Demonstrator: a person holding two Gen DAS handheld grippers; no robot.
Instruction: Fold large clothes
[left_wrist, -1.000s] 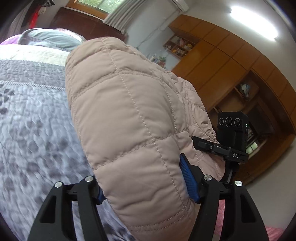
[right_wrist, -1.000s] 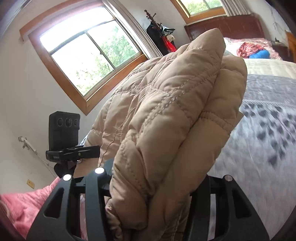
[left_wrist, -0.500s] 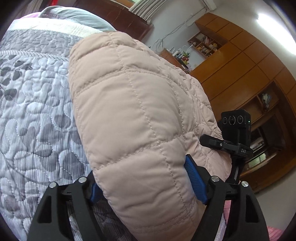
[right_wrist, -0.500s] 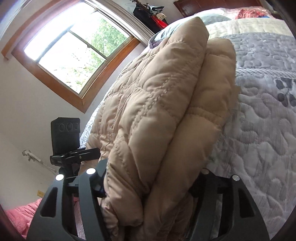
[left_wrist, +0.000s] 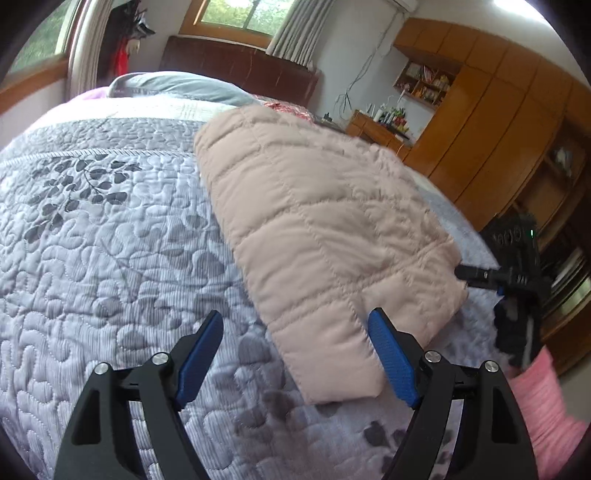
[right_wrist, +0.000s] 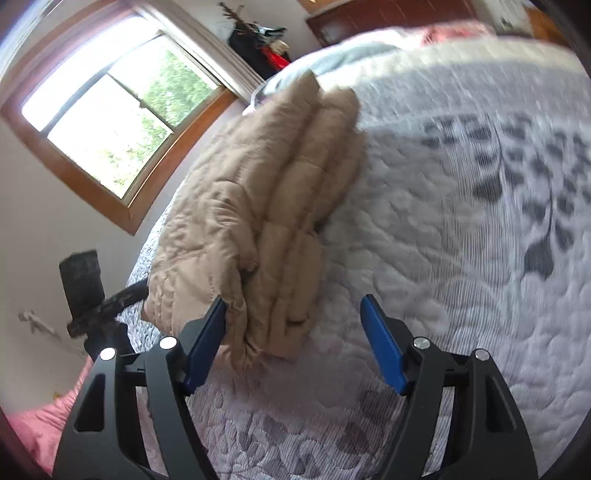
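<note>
My left gripper (left_wrist: 295, 354) stands wide, its jaws opening further, and grips nothing; the near corner of the folded quilted jacket (left_wrist: 325, 236) lies in the gap, just clear of the right blue pad (left_wrist: 393, 365). My right gripper (right_wrist: 291, 339) is spread wide too and holds nothing; its left pad (right_wrist: 207, 343) sits against the jacket's (right_wrist: 258, 221) near end, though blur keeps me from telling whether it truly touches.

From the left wrist, my other gripper shows only as a smeared dark shape at the jacket's right edge. From the right wrist, the jacket's stacked layers show as thick rolls, and the far end is soft with blur.

The jacket lies flat on the grey leaf-patterned bedspread (left_wrist: 110, 240), its long axis running from my grippers away toward the pillows (left_wrist: 177, 86) at the headboard (left_wrist: 240, 62).
</note>
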